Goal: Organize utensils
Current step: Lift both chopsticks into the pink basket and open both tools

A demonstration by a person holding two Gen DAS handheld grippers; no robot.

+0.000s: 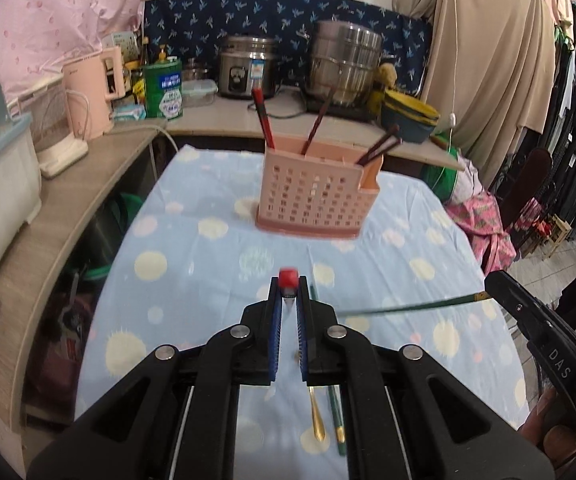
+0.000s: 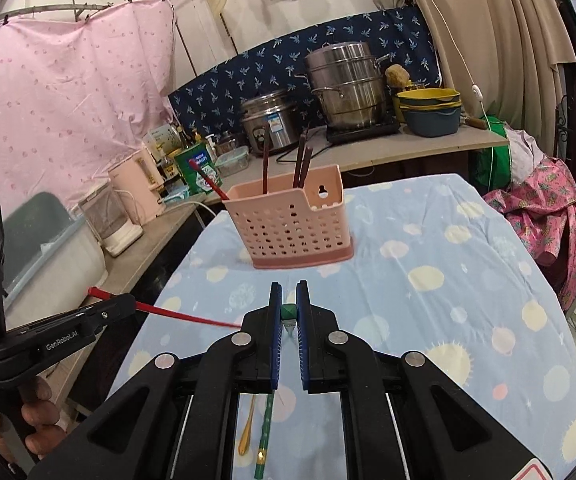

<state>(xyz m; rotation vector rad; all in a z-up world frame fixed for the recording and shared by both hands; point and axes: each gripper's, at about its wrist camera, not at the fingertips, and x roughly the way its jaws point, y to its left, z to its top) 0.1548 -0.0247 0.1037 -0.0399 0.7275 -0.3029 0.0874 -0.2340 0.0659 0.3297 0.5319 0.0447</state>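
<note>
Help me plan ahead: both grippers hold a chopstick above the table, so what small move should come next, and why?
Probably carry the left gripper forward over the pink holder and tip its red chopstick downward. The right gripper likewise clamps a green chopstick. The holder stands ahead with open compartments, already holding dark chopsticks.

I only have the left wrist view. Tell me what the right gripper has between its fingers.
Observer: The right gripper is shut on the end of a green chopstick.
Operator: Describe my red chopstick from the side.
Observer: The red chopstick sticks out past both sides of the left gripper.
Operator: Report anything on the pink holder I can't see.
Observer: The pink utensil holder has a keyhole hanging slot in its taller wall.
</note>
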